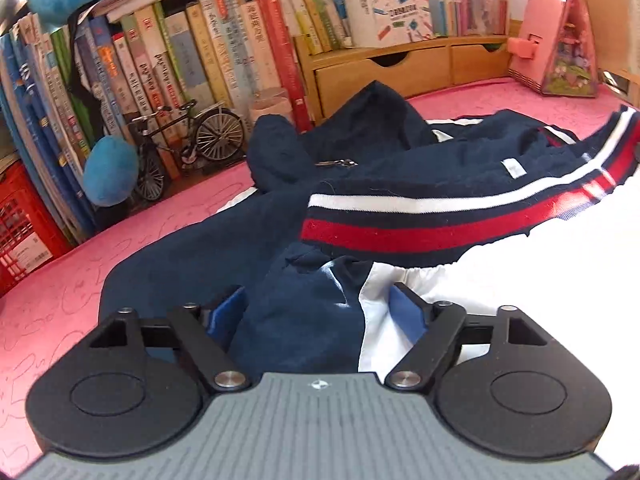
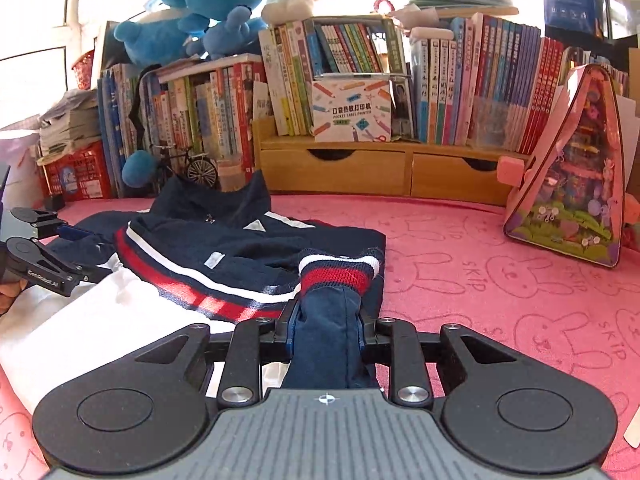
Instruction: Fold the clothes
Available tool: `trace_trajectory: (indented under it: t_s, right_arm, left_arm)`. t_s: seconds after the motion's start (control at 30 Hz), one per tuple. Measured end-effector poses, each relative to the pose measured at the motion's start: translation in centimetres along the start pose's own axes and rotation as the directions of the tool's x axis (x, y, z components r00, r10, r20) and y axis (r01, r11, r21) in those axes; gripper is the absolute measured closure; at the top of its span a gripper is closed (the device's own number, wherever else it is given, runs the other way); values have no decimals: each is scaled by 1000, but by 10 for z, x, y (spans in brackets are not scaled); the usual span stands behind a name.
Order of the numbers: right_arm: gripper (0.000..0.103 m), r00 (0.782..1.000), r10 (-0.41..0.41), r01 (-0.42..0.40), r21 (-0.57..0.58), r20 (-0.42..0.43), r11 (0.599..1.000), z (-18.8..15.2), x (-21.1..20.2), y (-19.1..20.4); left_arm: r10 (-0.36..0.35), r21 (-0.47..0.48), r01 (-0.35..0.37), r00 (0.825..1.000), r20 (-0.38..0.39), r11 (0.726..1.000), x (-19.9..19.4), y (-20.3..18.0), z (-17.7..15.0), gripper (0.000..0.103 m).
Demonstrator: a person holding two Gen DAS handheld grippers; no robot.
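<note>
Navy jacket (image 2: 248, 248), soft and limp: right fingers (image 2: 326, 320) pinch its sleeve (image 2: 328, 344) behind the cuff (image 2: 340, 276), left fingers (image 1: 320, 312) half-open astride loose cloth.

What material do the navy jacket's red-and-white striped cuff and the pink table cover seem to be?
The red-and-white striped cuff looks like ribbed knit, matte: fine ridges run across its stripes. The pink table cover looks like soft, matte fabric or foam, with rabbit outlines pressed in; which one is unclear.
</note>
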State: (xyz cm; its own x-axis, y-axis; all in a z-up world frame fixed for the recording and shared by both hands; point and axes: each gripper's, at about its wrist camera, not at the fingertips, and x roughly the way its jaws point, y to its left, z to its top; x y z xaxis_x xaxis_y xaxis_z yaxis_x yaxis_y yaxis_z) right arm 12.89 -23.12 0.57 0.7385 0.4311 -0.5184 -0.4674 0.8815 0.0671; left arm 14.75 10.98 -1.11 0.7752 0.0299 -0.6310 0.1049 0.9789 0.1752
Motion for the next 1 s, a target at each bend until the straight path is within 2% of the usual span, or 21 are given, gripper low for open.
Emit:
trace_trajectory:
  t_s: [0.03, 0.07, 0.1, 0.13, 0.17, 0.2, 0.27, 0.33, 0.4, 0.5, 0.57, 0.67, 0.8, 0.87, 0.9, 0.93, 0.97, 1.0]
  right_arm:
    - [75, 1000, 5, -5, 11, -5, 1000, -2, 1, -1]
    - [75, 1000, 7, -7, 16, -6, 1000, -2, 0, -1]
    - [76, 1000, 2, -2, 6, 5, 1000, -2, -3, 2]
    - [79, 1000, -5, 6, -10, 21, 1000, 0, -6, 6]
    - [80, 998, -18, 20, -44, 52, 999, 4, -12, 14]
    - [82, 996, -27, 34, -79, 89, 996, 10, -18, 22]
    - [83, 987, -17, 39, -133, 162, 990, 32, -24, 37]
    - [83, 973, -4, 47, -181, 229, 982, 55, -29, 50]
    - [83, 965, -4, 54, -184, 262, 981, 84, -13, 56]
    - [83, 966, -32, 76, -164, 257, 984, 125, 43, 59]
    - [83, 979, -54, 84, -148, 196, 985, 134, 91, 60]
    - [83, 992, -83, 98, -169, 92, 981, 126, 152, 65]
    - [82, 992, -126, 120, -190, -20, 974, 104, 211, 67]
    - [77, 990, -127, 114, -187, -59, 976, 91, 226, 64]
    - [75, 989, -134, 120, -183, -67, 976, 89, 230, 63]
    - [67, 987, -143, 129, -173, -73, 976, 91, 231, 61]
    - [60, 985, -155, 141, -167, -76, 976, 94, 230, 59]
    - [44, 982, -175, 160, -170, -73, 972, 97, 224, 57]
  left_arm:
    - [-16, -36, 17, 1000, 9, 999, -3, 1, -1, 52]
    - [-15, -74, 16, 1000, 15, 997, -9, 0, -2, 73]
    - [5, -87, -1, 999, 39, 996, -18, -3, -4, 89]
    - [28, -78, -21, 996, 80, 997, -30, -9, -6, 95]
    - [62, -63, -54, 989, 137, 997, -46, -13, -7, 95]
    - [96, -51, -88, 976, 194, 995, -63, -17, -8, 96]
    - [153, -70, -139, 953, 263, 988, -83, -5, 0, 96]
    - [209, -93, -188, 921, 328, 978, -102, 6, 9, 96]
    - [261, -129, -231, 909, 324, 964, -97, 25, 23, 94]
    - [294, -157, -262, 925, 241, 952, -61, 49, 40, 93]
    - [311, -158, -288, 938, 155, 945, -26, 56, 39, 92]
    - [319, -180, -309, 947, 31, 934, 19, 62, 24, 92]
    - [327, -126, -327, 945, -21, 937, 44, 59, 6, 71]
    - [356, -78, -356, 934, -20, 931, 47, 52, 4, 62]
    - [385, -57, -386, 922, -25, 921, 48, 50, 6, 51]
    - [410, -48, -411, 911, -30, 910, 47, 50, 7, 39]
    - [422, -52, -423, 906, -35, 905, 43, 52, 8, 35]
    - [417, -80, -419, 908, -41, 905, 37, 59, 13, 32]
